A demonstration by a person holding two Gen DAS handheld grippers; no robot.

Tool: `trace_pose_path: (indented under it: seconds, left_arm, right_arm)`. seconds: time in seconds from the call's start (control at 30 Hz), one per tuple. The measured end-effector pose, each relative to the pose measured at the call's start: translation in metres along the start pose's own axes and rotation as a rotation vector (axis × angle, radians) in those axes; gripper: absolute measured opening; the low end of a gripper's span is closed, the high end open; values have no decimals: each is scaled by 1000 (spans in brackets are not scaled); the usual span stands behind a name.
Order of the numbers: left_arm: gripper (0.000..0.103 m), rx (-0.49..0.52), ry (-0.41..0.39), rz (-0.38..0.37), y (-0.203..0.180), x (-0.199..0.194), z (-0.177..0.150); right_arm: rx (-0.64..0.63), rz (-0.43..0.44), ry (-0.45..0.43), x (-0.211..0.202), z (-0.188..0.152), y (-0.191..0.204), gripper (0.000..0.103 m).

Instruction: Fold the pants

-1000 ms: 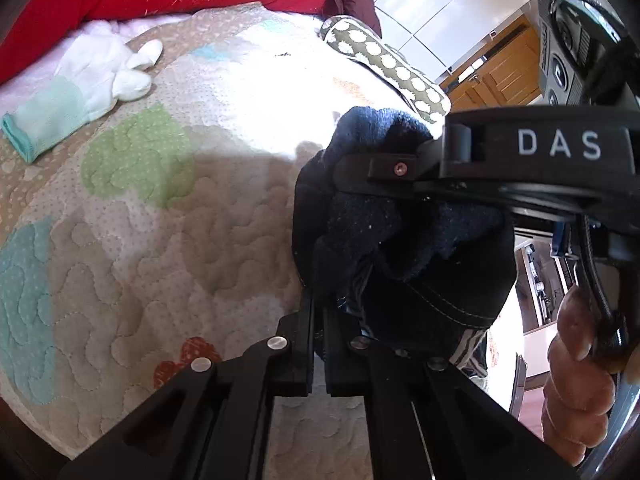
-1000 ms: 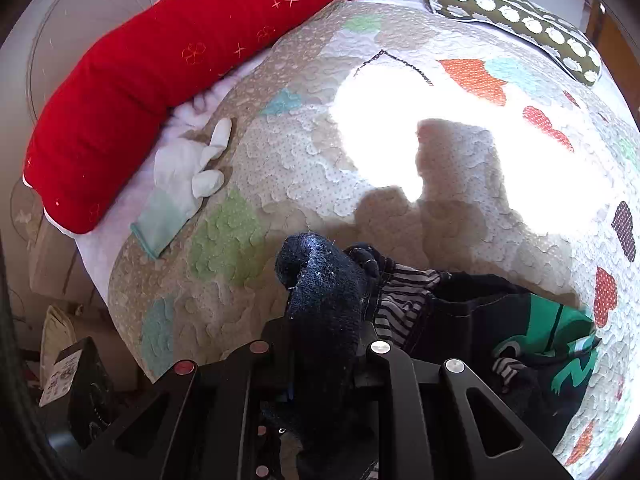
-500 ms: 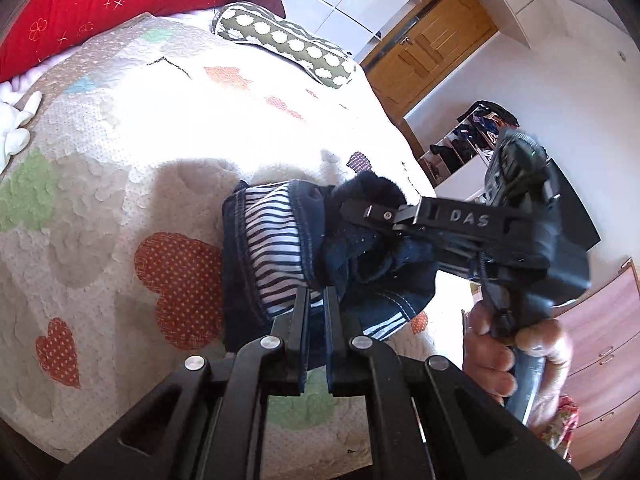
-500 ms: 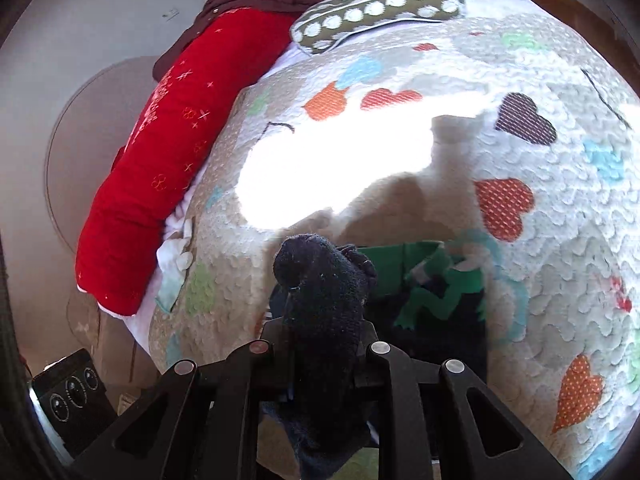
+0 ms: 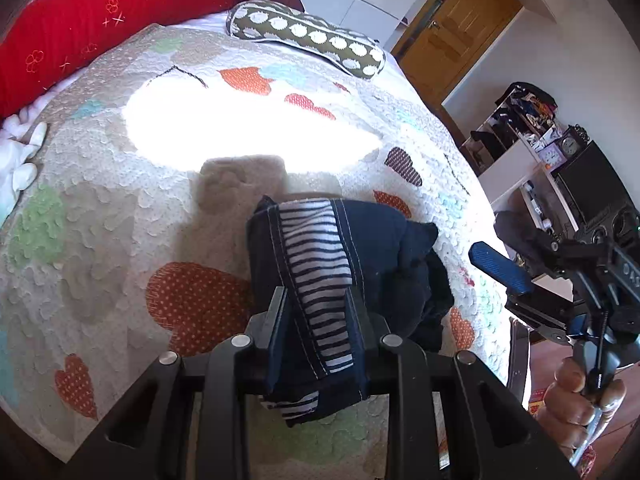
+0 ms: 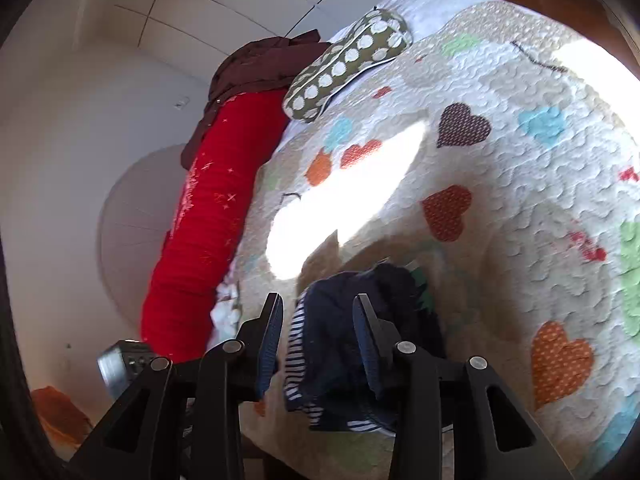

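Observation:
The dark navy pants (image 5: pixel 384 248), with a striped lining showing, lie bunched in a small heap on the heart-patterned quilt (image 5: pixel 120 208). My left gripper (image 5: pixel 316 304) points down over the heap. Its jaws are opening, and the striped waistband runs loosely between the fingers. In the left wrist view my right gripper (image 5: pixel 516 292) hangs off the bed's right side, a blue pad showing, held by a hand (image 5: pixel 580 400). In its own view the right gripper (image 6: pixel 318 320) is opening too. The pants (image 6: pixel 340 344) lie beyond its fingers, with a gap at the left one.
A red bolster (image 5: pixel 92 20) and a spotted green pillow (image 5: pixel 308 36) lie along the head of the bed. A white glove (image 5: pixel 20 156) rests at the quilt's left edge. Past the right edge stand a shelf (image 5: pixel 520 132), a dark cabinet (image 5: pixel 592 184) and a wooden door (image 5: pixel 456 32).
Both grippers, shut on the dark cloth before, have spread their jaws. The right one has swung off to the right, away from the pants, which now rest on the quilt.

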State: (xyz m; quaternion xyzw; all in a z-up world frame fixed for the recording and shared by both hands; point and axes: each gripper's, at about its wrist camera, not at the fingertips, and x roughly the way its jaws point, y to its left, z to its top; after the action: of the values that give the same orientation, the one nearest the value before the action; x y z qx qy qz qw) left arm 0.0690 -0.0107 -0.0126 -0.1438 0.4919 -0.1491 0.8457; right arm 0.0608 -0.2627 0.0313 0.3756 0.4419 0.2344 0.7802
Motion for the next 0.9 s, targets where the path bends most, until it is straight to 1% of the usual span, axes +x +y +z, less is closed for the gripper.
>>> trace_pose_path:
  seconds: [0.03, 0.07, 0.17, 0.2, 0.23, 0.27, 0.33, 0.37, 0.4, 0.43, 0.5, 0.53, 0.57, 0.6, 0.63, 0.67, 0.7, 0.73, 0.77, 0.8, 0.83, 0.9]
  left_arm:
    - [26, 1, 18, 16, -2, 8, -4]
    - [26, -2, 30, 31, -2, 16, -8]
    - [30, -3, 45, 59, 1, 29, -18]
    - [30, -4, 47, 56, 1, 28, -19]
    - [31, 2, 50, 49, 0, 26, -20]
    - [31, 13, 51, 53, -1, 22, -20]
    - [31, 23, 47, 53, -4, 13, -19]
    - [32, 23, 45, 50, -4, 9, -20]
    - [32, 23, 42, 47, -5, 5, -22]
    - [33, 22, 37, 48, -5, 1, -24]
    - [33, 24, 25, 56, -4, -6, -30]
    - [33, 28, 18, 64, -4, -10, -33]
    - [34, 32, 10, 80, -4, -13, -36]
    - [34, 38, 1, 99, -3, -17, -39]
    - [35, 42, -9, 121, -2, -21, -41]
    - [37, 47, -20, 146, -2, -25, -42]
    - [39, 51, -35, 172, -1, -30, -43]
    - [42, 53, -54, 199, 0, -35, -43]
    - [47, 55, -76, 229, 0, -40, -44]
    - [49, 61, -97, 256, 1, -45, -44]
    - [52, 68, -116, 279, 1, -49, -45]
    - [58, 83, -147, 321, 0, -55, -46]
  right_arm:
    - [25, 32, 31, 8, -1, -4, 41]
    - [52, 27, 52, 19, -5, -8, 41]
    - [130, -65, 68, 39, -15, -41, 41]
    - [142, -133, 70, 43, -18, -53, 38]
    - [133, -227, 60, 45, -20, -60, 36]
    - [110, -277, 50, 44, -21, -63, 35]
    - [102, -280, 25, 35, -21, -61, 34]
    - [93, -285, -4, 29, -20, -56, 35]
    - [68, -294, -39, 22, -17, -48, 37]
    - [34, -298, -77, 14, -16, -38, 37]
    - [-35, -244, -128, 5, -15, -17, 37]
    - [-66, -203, -124, 5, -15, -7, 37]
    - [-92, -154, -100, 5, -18, 0, 37]
    - [-107, -100, -61, 12, -19, 5, 37]
    - [-107, -65, -22, 22, -19, 7, 37]
    - [-96, -66, 7, 33, -20, 5, 37]
    - [-84, -108, 25, 45, -21, 1, 37]
    - [-74, -176, 40, 56, -22, -7, 35]
    - [-69, -255, 63, 68, -24, -16, 35]
    - [-80, -337, 74, 74, -28, -25, 34]
    - [-101, -368, 47, 73, -30, -26, 34]
    - [-129, -356, 10, 62, -34, -18, 37]
